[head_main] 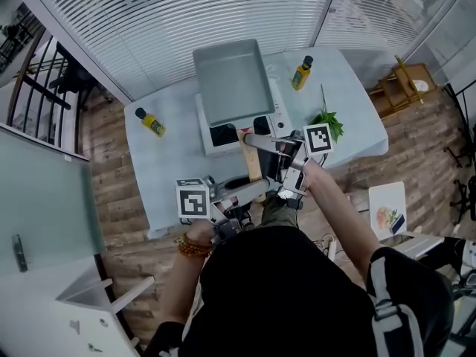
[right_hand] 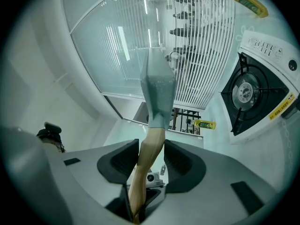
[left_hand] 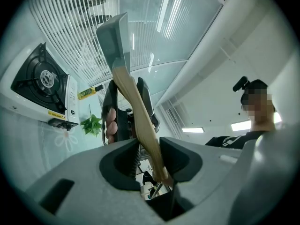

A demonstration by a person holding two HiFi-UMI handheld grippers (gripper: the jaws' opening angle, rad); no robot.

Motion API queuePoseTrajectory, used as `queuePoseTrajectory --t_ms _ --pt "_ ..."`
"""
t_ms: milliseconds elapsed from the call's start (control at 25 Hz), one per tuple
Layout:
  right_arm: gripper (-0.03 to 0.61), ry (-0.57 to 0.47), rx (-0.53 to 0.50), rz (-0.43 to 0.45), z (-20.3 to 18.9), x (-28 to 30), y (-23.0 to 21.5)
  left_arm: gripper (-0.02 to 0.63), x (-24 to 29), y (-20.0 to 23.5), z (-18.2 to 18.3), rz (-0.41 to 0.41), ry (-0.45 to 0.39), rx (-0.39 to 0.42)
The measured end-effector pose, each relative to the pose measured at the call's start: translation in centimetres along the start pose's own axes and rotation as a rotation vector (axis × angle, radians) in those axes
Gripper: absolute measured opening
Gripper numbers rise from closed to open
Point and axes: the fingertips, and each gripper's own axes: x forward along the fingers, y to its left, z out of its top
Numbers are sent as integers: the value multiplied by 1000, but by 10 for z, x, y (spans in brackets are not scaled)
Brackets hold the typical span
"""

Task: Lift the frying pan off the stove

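Left gripper, right gripper clamped on frying pan handle, stove label illegible

No wording could be read anywhere. The stove carried a yellow strip of print too small to make out, and the yellow bottles' labels were equally illegible.

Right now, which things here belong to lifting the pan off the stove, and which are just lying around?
Job: frying pan, stove, left gripper, right gripper, both clamped on its wooden handle.
Lying about: two yellow bottles, leafy greens.
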Motion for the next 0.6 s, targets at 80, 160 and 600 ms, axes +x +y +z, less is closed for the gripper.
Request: queuePoseTrajectory --t_ms 80,160,600 --pt "156 0 6 6 -1 0 1 133 0 -1 -1 2 2 2" --pt "156 -1 11 16 -2 1 3 133 0 -2 -1 6 7 9" --pt "153 -5 21 29 -5 -3 5 133 2 -4 -6 17 9 21"
